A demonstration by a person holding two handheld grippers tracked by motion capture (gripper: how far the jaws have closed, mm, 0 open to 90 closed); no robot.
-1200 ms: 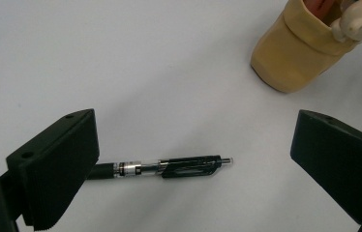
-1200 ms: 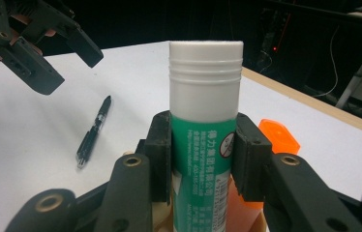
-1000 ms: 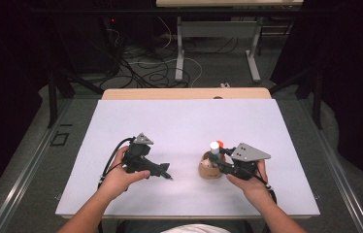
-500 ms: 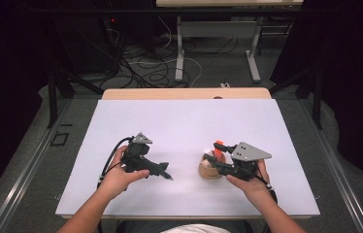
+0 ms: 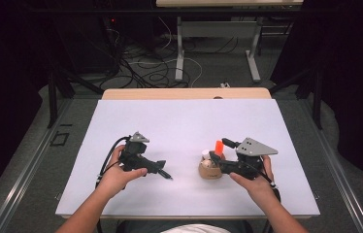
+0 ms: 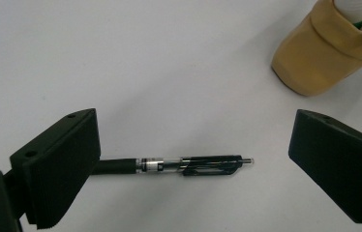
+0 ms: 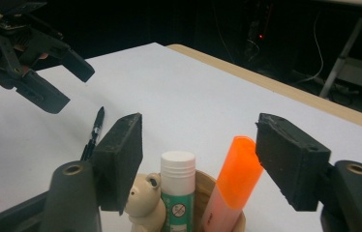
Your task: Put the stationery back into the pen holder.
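A tan pen cup [image 5: 209, 171] stands on the white table right of centre. It holds an orange highlighter [image 7: 233, 181], a white-capped glue stick [image 7: 178, 188] and a small cream bear figure [image 7: 145, 205]. My right gripper [image 7: 198, 130] sits over the cup; its jaws have just been opening and now stand on either side of the highlighter and glue stick without pressing them. The highlighter's cap leans close to one pad [image 7: 288, 164]. A black pen [image 6: 188, 165] lies flat on the table between the wide-open jaws of my left gripper [image 6: 193, 140], untouched.
The white table sheet [image 5: 179, 121] stretches far beyond both hands, with a wooden edge [image 5: 184, 93] at the back. Past the table, the floor holds cables and desk legs. In the right gripper view the left gripper [image 7: 48, 72] hovers above the pen [image 7: 94, 133].
The orange highlighter, held tilted by the right gripper before, now stands in the cup and the jaws have spread apart from it. The left hand and the pen stay put.
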